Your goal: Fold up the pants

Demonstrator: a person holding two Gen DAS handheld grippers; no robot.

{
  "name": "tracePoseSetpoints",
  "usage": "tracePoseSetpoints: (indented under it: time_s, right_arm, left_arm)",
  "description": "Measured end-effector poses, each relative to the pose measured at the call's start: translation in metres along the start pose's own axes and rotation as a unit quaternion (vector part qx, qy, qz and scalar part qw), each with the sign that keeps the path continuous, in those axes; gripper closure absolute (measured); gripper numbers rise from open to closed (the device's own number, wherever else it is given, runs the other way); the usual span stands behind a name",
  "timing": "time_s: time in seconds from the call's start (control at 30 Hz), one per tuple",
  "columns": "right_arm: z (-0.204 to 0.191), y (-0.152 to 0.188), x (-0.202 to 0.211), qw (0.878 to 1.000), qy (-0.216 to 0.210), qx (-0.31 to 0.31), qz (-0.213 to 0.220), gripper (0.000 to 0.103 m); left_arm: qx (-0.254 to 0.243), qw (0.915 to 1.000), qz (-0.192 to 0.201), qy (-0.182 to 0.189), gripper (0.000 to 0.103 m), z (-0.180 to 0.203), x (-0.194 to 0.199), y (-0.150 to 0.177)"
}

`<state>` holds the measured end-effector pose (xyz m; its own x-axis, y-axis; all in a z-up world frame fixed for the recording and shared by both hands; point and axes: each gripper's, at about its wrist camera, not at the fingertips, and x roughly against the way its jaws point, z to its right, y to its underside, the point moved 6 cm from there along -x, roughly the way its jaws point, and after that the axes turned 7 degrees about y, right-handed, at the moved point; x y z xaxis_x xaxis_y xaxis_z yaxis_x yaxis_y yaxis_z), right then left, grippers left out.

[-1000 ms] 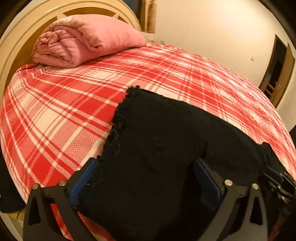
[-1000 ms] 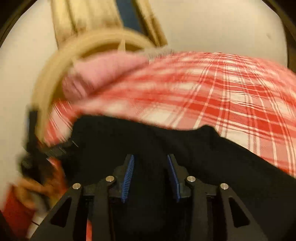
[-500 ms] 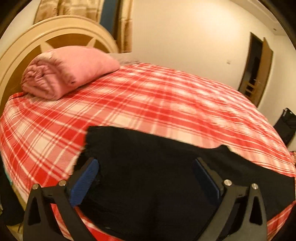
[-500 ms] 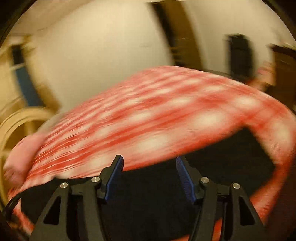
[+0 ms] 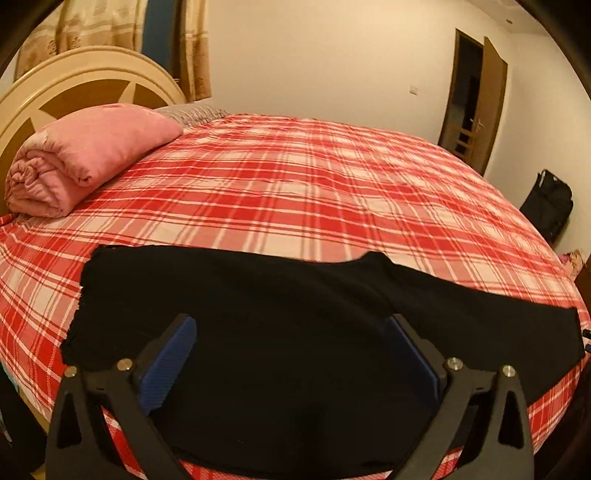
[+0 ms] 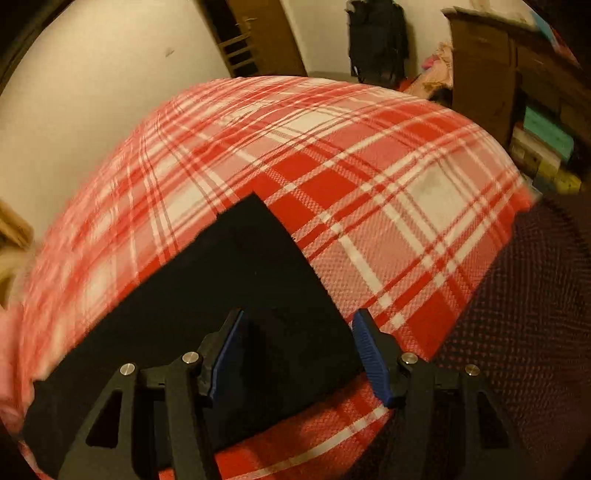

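black cloth pants (image 5: 295,295) now lie flatter on the red checked bed cover (image 5: 295,192), left gripper (image 5: 291,354) and right gripper (image 6: 299,350) both wide apart, holding nothing

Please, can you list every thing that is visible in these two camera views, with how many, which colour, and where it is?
Black fabric pants: one, black, spread flat along the near edge of the bed.
Red and white plaid bedsheet: one, red and white, covers the whole bed.
Rolled pink blanket: one, pink, at the head of the bed, by the headboard.
Cream and brown arched headboard: one, behind the blanket.
Beige patterned curtains: beige, above the headboard.
Brown wooden door: one, brown, in the far wall.
Black bag: one, black, on the floor past the bed.
Dark wooden cabinet: one, brown, beside the bed's foot.
Left gripper: black with blue pads, open, over the pants.
Right gripper: black with blue pads, open, over the pants' end.
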<state>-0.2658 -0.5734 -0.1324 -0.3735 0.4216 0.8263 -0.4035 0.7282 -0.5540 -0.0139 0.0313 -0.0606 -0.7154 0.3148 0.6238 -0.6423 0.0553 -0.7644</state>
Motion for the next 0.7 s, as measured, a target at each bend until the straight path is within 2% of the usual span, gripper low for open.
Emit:
tracePoseSetpoints:
  time_s: [0.13, 0.37, 0.47, 0.53, 0.7]
  right_arm:
    - [-0.012, 0.003, -0.01, 0.999, 0.008, 0.036, -0.016, 0.027]
    - [-0.016, 0.007, -0.013, 0.997, 0.004, 0.077, -0.03, 0.025]
    - [-0.019, 0.009, -0.011, 0.995, -0.009, 0.095, -0.028, 0.034]
    - [-0.021, 0.011, -0.009, 0.994, -0.022, 0.101, -0.026, 0.047]
    - [-0.018, 0.011, -0.005, 0.995, -0.052, 0.084, -0.025, 0.063]
  left_arm:
    - [-0.017, 0.9999, 0.001, 0.0, 0.0, 0.012, 0.004, 0.0]
    - [-0.019, 0.9998, -0.001, 0.003, 0.0, 0.019, 0.006, 0.003]
    - [-0.018, 0.9998, -0.002, 0.004, 0.0, 0.02, 0.005, 0.004]
    - [-0.016, 0.9998, -0.001, 0.007, 0.0, 0.021, 0.005, 0.004]
    - [-0.015, 0.9999, -0.004, 0.008, 0.0, 0.021, 0.004, 0.005]
